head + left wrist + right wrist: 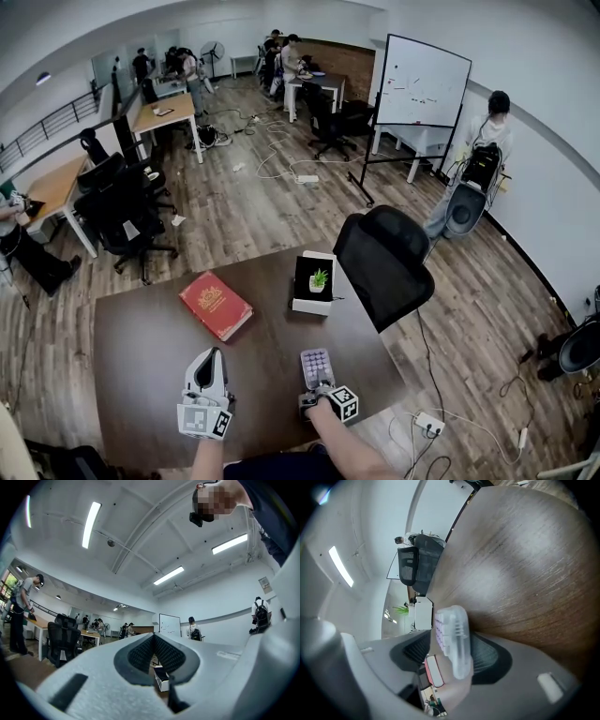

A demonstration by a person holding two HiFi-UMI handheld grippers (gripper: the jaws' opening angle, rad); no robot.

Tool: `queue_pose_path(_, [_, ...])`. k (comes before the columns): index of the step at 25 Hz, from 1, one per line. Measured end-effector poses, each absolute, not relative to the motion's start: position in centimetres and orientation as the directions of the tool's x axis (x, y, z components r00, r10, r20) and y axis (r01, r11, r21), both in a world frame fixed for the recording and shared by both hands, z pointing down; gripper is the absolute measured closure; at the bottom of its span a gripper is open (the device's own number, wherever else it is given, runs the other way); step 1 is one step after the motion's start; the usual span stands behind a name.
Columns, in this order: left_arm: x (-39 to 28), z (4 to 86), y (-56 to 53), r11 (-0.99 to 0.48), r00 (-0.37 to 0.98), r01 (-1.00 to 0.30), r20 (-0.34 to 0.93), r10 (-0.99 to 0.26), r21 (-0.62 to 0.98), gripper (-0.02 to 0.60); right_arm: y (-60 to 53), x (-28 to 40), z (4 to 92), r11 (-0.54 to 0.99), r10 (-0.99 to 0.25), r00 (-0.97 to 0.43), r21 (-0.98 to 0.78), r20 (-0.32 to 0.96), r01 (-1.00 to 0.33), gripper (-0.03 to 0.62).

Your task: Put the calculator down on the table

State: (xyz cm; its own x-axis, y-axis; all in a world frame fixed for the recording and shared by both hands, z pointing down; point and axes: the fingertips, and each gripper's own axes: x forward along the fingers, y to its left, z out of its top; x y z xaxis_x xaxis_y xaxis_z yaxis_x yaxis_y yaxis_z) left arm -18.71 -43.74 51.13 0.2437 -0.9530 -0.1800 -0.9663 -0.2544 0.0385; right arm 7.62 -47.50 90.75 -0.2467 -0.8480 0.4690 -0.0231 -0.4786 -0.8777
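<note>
Office floor of wood planks, with desks and people at the far end. Head view: your dark brown counter (141, 347) carries a red book (216, 306) left of centre and a white box (314, 283) with a small plant (320, 277) at the far edge. A black chair (384, 262) stands just beside the box. The calculator (317, 367) lies keys-up on the counter near you, its near end at the tip of your right hand-held gripper (319, 382). Your left hand-held gripper (212, 354) rests beside it, apart from the book.

Left gripper view: the left hand-held gripper (153, 635) points about level, its pads meeting at the tips with nothing between them. The box (162, 678) shows past them, with a whiteboard (169, 624) further off.

Right gripper view: the view is rolled on its side. The calculator (454, 639) sits between the jaws of the right hand-held gripper (452, 653), down against the counter (525, 573). The jaws stand partly apart, with a gap on the keys' side, so it is not clamped. Box (423, 613) and chair (419, 559) lie beyond.
</note>
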Motion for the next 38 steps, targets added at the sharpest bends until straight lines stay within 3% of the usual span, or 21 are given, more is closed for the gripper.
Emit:
queue_pose_path(2, [-18.9,51.1,-43.8,-0.254,0.242,-0.966,-0.179,-0.953,0.043,0.586,-47.7,7.5,90.6,-0.480,-0.850,-0.253,-0.877,0.462,0.014,0.254])
queue_pose_path(8, [-19.1,51.3,-44.0,-0.256,0.246,-0.966,-0.170,-0.954,0.042,0.586,-46.9,7.2,89.7,-0.567,-0.804,-0.245,-0.823,0.542,0.041,0.142])
queue_pose_path(17, [-19.4,52.0,-44.0,-0.255,0.243,-0.965,-0.159,-0.957,0.064,0.586,-46.2,7.8,87.2,-0.575,-0.797,-0.242,-0.818,0.554,0.020,0.117])
queue_pose_path(22, [-19.0,52.4,-44.0,-0.264,0.251,-0.962,-0.153,-0.956,0.076,0.586,-47.3,8.5,82.0,-0.449,-0.866,-0.261,-0.893,0.426,0.033,0.117])
queue_pose_path(29, [-18.5,52.6,-44.0,-0.293,0.278,-0.953,-0.153,-0.948,0.083,0.586,-49.6,11.3,72.8,-0.176,-0.958,-0.240,-0.982,0.154,0.073,0.118])
queue_pose_path(38, [-16.6,52.2,-44.1,-0.323,0.312,-0.944,-0.148,-0.939,0.061,0.586,-49.3,15.1,58.4,0.165,-0.964,-0.197,-0.984,-0.177,0.072,0.134])
